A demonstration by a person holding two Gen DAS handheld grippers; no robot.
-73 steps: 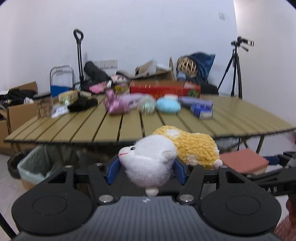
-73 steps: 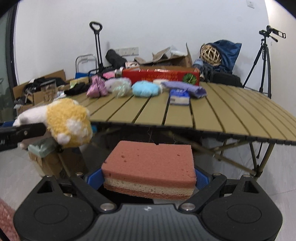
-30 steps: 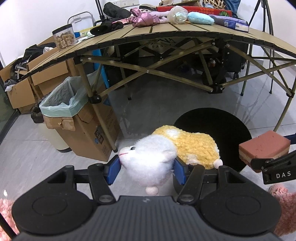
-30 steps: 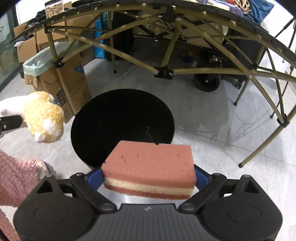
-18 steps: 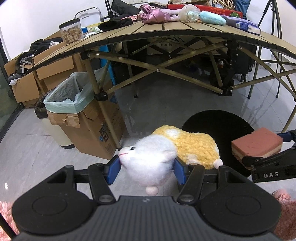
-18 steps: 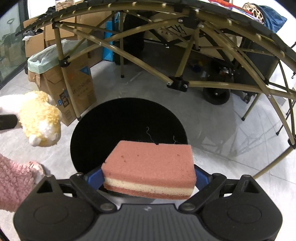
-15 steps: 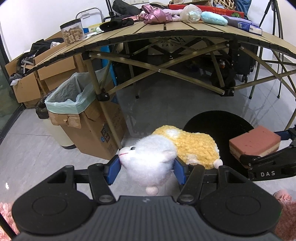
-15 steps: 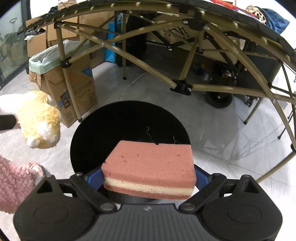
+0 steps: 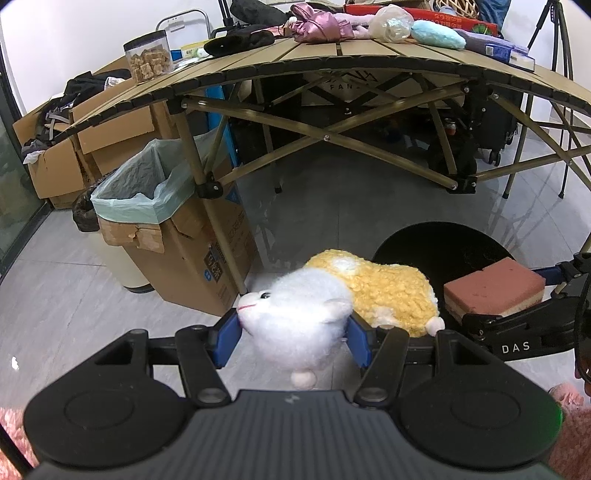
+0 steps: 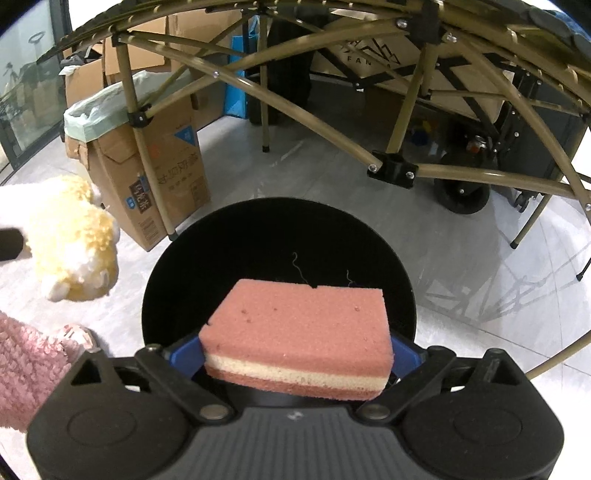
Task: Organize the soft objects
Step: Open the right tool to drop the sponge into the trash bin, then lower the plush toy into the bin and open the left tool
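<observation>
A grey tiled floor (image 9: 332,206) carries a round black bin (image 10: 277,251), a cardboard box lined with a pale green bag (image 9: 147,184) beside a table leg, and more cardboard boxes (image 9: 55,173) farther left. A folding slatted table (image 9: 369,59) stands on the floor on crossed metal legs. On its top lie a clear jar of snacks (image 9: 148,56), a black cloth (image 9: 240,40), a pink bundle (image 9: 317,26), a clear bag (image 9: 389,23), a light blue pad (image 9: 437,34) and a blue box (image 9: 511,53).
</observation>
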